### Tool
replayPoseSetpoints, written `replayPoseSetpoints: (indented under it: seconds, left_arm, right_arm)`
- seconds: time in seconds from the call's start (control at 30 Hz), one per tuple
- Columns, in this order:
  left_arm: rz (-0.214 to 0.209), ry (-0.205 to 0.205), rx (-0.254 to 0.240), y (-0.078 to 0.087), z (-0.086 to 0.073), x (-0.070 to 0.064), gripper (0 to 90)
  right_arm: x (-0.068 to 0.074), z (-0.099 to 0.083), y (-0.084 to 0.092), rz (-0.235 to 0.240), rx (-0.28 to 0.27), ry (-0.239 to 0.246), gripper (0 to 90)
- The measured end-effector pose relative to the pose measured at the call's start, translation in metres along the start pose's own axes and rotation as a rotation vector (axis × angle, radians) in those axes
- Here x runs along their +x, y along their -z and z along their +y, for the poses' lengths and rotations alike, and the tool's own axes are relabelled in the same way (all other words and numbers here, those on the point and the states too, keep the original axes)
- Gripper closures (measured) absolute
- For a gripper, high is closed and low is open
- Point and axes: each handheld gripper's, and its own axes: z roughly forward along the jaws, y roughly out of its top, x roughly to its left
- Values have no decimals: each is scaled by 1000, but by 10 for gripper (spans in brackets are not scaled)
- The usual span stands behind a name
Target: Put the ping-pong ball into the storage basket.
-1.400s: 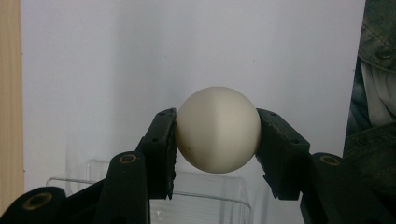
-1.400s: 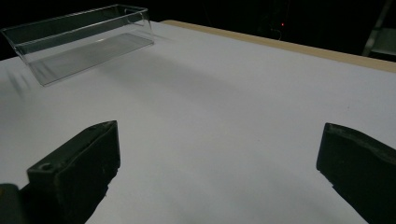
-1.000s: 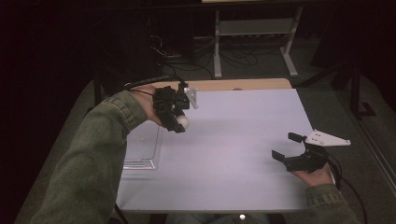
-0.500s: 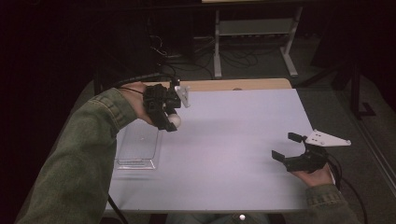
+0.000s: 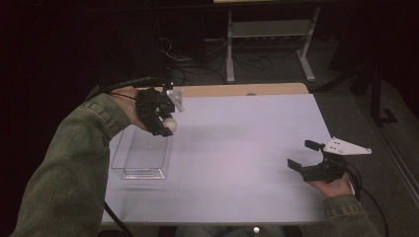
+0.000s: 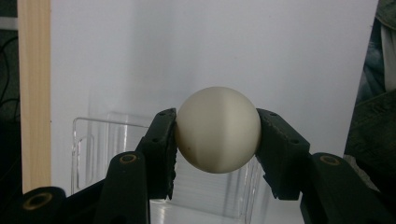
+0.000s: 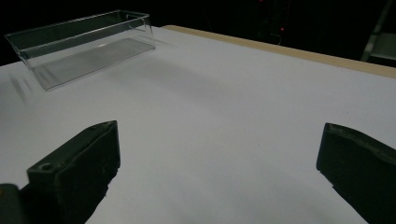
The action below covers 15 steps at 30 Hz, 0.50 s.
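Note:
My left gripper is shut on a cream-white ball and holds it in the air over the far right corner of a clear plastic bin. In the left gripper view the ball is pinched between both black jaws, with the bin below it. My right gripper rests open near the table's right front, jaws wide apart and nothing between them. The right gripper view shows the bin far off at the upper left.
The white tabletop has a wooden strip along its far edge. A metal stand and cables lie on the dark floor beyond the table.
My left gripper has carried the ball to the left, from over the open tabletop to above the bin's far corner. The right gripper has stayed in place.

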Motion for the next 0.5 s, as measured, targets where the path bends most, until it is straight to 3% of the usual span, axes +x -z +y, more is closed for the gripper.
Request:
replayPoseSetpoints:
  seconds: [0.4,0.5]
  left_arm:
    - [-2,1,25,-7,-18,3,509]
    - [-4,20,37,-9,-23,4,508]
  right_arm:
    - [0,0,0,-2,4,4,0]
    - [0,0,0,-4,3,3,0]
